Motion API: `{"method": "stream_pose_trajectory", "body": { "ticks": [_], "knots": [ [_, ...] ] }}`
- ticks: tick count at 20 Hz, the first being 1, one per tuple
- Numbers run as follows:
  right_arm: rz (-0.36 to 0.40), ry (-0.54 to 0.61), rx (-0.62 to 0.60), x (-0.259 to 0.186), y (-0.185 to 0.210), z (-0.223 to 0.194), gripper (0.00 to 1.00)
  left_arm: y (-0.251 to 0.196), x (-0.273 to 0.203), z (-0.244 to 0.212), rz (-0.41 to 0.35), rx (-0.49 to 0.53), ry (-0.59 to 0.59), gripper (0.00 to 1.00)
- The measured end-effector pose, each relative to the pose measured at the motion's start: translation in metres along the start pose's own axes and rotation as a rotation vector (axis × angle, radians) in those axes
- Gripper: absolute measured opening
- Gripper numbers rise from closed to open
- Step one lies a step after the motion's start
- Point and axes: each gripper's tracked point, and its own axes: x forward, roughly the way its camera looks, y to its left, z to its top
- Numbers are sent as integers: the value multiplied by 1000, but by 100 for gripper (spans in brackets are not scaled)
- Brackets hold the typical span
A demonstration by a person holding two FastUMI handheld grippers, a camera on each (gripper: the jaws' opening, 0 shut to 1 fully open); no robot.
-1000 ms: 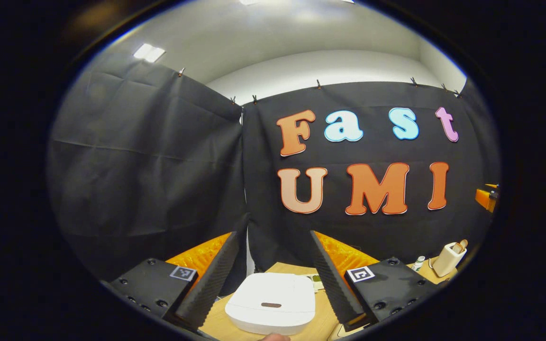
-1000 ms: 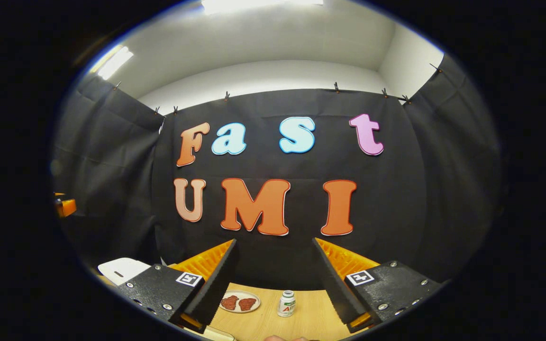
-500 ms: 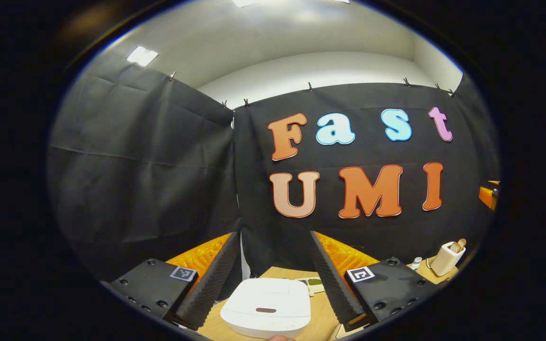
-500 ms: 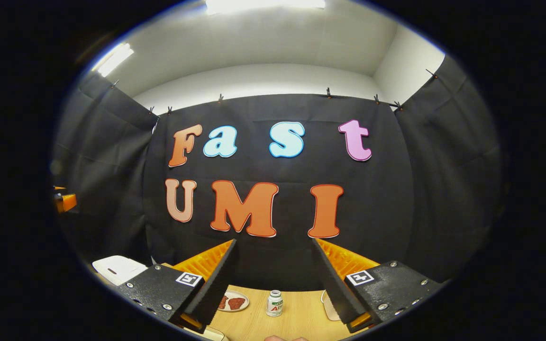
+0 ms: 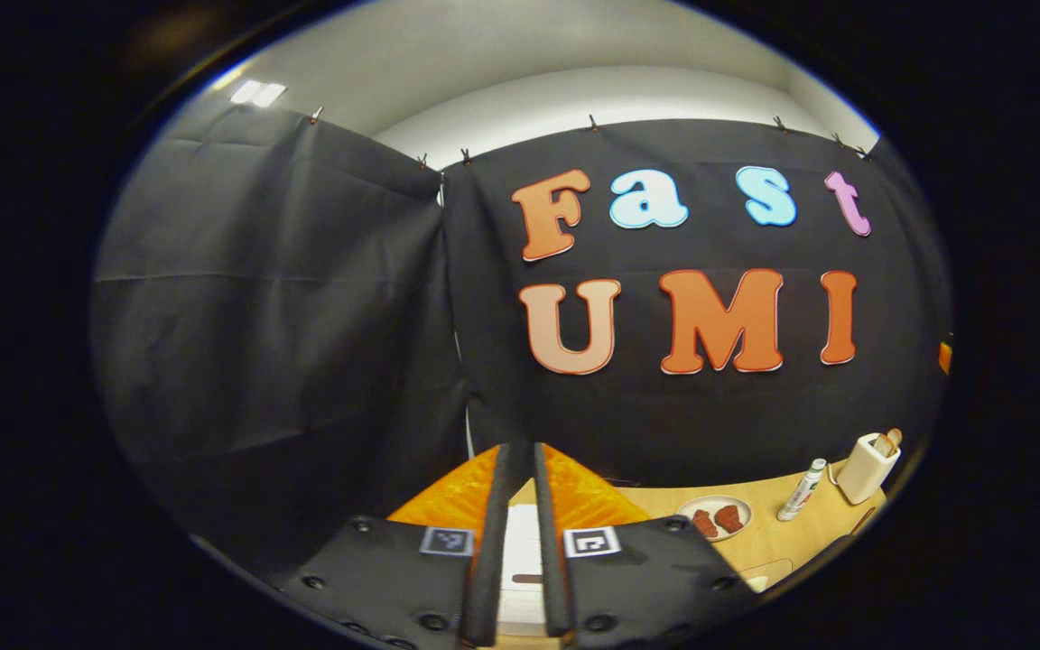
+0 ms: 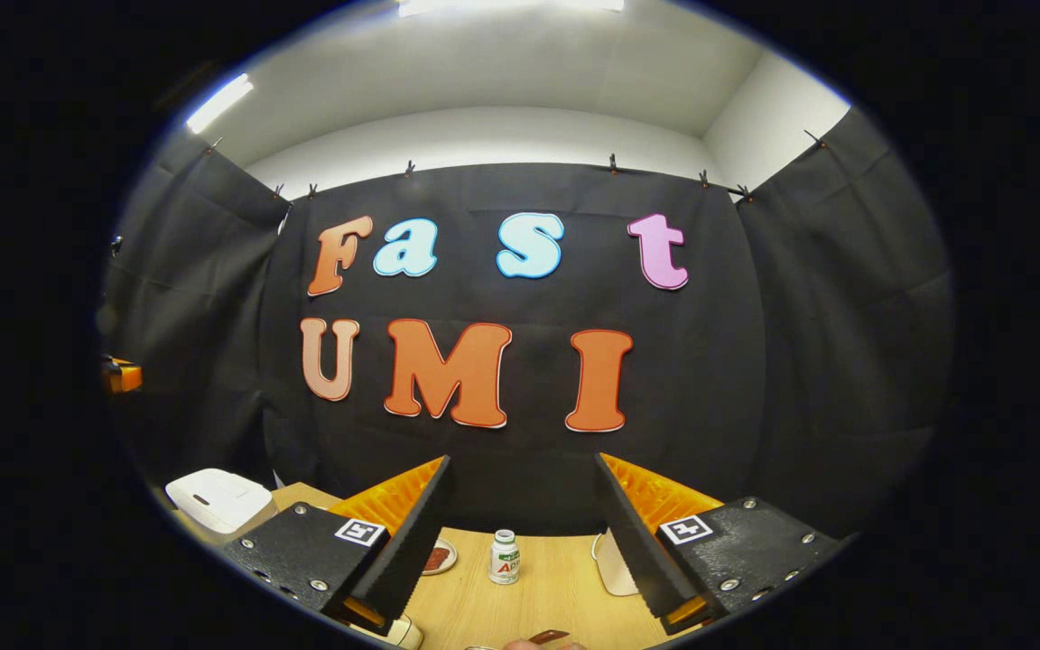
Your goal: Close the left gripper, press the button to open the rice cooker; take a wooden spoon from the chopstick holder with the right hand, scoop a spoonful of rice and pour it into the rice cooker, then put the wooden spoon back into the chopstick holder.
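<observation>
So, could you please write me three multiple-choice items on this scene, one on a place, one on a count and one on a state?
1. Where does the rice cooker sit in the left gripper view?
A. Behind the narrow gap between that gripper's fingers
B. Beside the chopstick holder
C. On the plate

2. How many red pieces lie on the plate?
A. One
B. Two
C. Four

3. How do the two grippers stand?
A. Both open
B. Left open, right shut
C. Left shut, right open

Answers:
1 A: its white lid shows through the slit between the fingers.
2 B: two pieces lie side by side.
3 C: the left gripper has its fingers nearly together on nothing, while the right gripper is spread wide.
</observation>
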Motion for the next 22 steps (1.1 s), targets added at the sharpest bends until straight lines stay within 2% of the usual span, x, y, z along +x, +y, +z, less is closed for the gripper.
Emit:
{"method": "stream_pose_trajectory", "body": {
  "ticks": [1,2,3,6,10,12,15,22],
  "knots": [
    [-11,8,-4,-3,-3,-4,95,-8,6,-9,-43,-19,28,10],
    [-22,16,-7,-5,-8,-8,95,-17,5,-16,-87,-41,61,5],
    [-30,25,-10,-8,-10,-11,95,-12,-4,-19,-81,-59,97,5],
    [-62,55,-24,-17,-18,-22,95,-9,30,-74,-113,-136,270,2],
    [-103,89,-33,-31,-27,-34,95,-12,45,-129,-125,-162,465,4],
    [-125,109,-29,-37,-30,-41,95,-19,52,-154,-150,-202,570,2],
    [-159,141,-24,-48,-35,-52,97,-24,53,-195,-172,-261,740,6],
    [-230,205,-33,-70,-47,-74,95,-43,59,-239,-233,-364,896,6]
  ]
}}
